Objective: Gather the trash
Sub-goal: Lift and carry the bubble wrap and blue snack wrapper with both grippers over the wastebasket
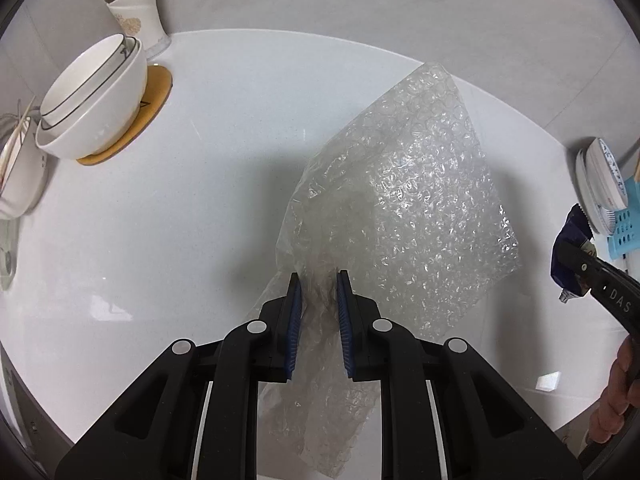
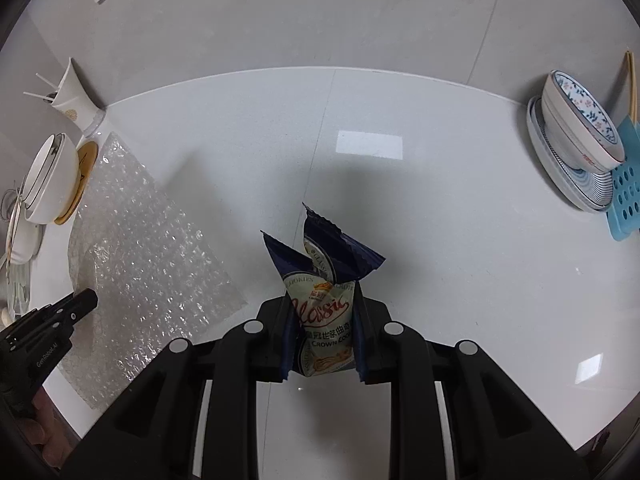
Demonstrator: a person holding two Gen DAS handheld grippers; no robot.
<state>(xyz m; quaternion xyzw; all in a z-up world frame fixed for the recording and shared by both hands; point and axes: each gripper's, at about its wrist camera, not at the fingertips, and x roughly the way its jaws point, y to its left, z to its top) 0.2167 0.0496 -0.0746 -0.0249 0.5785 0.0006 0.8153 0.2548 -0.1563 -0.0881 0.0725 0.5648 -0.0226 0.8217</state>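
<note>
A clear sheet of bubble wrap (image 1: 416,208) hangs from my left gripper (image 1: 318,280), whose blue pads are shut on its bunched lower edge, above the white counter (image 1: 180,220). The same bubble wrap (image 2: 140,248) shows at the left of the right wrist view, with the left gripper (image 2: 86,300) beside it. My right gripper (image 2: 322,304) is shut on a dark blue cookie wrapper (image 2: 324,280), which stands crumpled upward between its fingers. In the left wrist view, that cookie wrapper (image 1: 570,256) and the right gripper (image 1: 580,266) appear at the right edge.
Stacked white bowls (image 1: 92,100) on a wooden coaster (image 1: 154,98) and a white cup with sticks (image 1: 138,8) stand at the back left. Patterned bowls on a plate (image 2: 576,140) and a blue perforated rack (image 2: 628,192) sit at the right. A tiled wall (image 2: 320,12) with sockets rises behind.
</note>
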